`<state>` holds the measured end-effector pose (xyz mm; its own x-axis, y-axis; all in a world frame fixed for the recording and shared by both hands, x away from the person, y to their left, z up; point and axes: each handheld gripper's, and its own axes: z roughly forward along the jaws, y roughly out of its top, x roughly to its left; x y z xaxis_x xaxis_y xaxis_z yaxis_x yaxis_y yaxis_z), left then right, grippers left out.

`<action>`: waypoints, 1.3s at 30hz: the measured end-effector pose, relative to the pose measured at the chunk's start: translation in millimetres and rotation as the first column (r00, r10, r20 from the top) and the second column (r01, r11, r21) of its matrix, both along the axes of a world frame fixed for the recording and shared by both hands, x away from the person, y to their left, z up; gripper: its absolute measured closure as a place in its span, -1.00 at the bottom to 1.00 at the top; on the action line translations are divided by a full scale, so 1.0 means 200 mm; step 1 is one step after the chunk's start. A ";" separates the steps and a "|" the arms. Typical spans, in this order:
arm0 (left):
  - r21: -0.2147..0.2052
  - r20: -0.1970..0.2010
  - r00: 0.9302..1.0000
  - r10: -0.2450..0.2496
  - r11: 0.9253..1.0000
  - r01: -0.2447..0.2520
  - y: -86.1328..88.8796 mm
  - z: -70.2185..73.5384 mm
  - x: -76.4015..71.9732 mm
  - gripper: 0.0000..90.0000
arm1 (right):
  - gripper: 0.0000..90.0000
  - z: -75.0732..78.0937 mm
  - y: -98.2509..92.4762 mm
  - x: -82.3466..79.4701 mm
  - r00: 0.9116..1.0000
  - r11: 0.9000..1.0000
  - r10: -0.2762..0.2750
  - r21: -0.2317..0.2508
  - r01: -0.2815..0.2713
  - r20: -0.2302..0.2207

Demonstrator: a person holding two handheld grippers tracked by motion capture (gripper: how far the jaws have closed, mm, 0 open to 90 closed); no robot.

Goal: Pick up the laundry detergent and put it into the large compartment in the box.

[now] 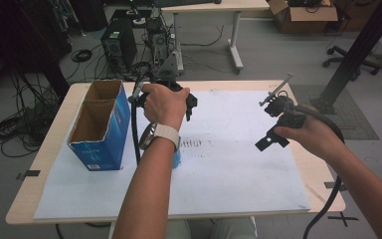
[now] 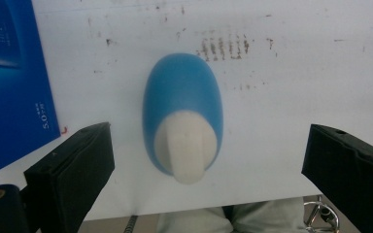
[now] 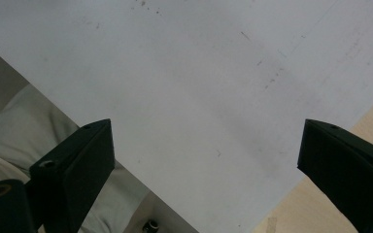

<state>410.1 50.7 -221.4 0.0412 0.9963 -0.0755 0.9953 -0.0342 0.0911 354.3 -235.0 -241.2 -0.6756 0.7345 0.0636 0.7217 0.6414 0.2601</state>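
- White sheet point(image 1: 238, 164) covers the wooden table point(image 1: 25, 199).
- Computer tower point(image 1: 118, 42) stands on the floor beyond, among cables point(image 1: 10, 132).
- Second desk point(image 1: 214, 7) behind.
- Cardboard box point(image 1: 303, 15) far right; office chair base point(image 1: 350, 59) near it.

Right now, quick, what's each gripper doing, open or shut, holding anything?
Left gripper: open, jaws wide apart, holding nothing, above the blue and white object on the white sheet.
Right gripper: open, holding nothing, over the sheet.
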 end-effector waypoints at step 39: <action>0.002 -0.059 0.998 -0.005 1.000 0.005 0.04 -0.32 0.03 -0.88 | -0.86 -0.07 0.02 0.02 1.000 1.000 0.000 0.013 0.000 -0.020</action>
<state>416.8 58.9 -284.9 0.0420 0.9963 -0.0753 0.9987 -0.0397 0.0321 358.7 -231.0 -255.3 -0.6739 0.7337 0.0867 0.7271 0.6378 0.2539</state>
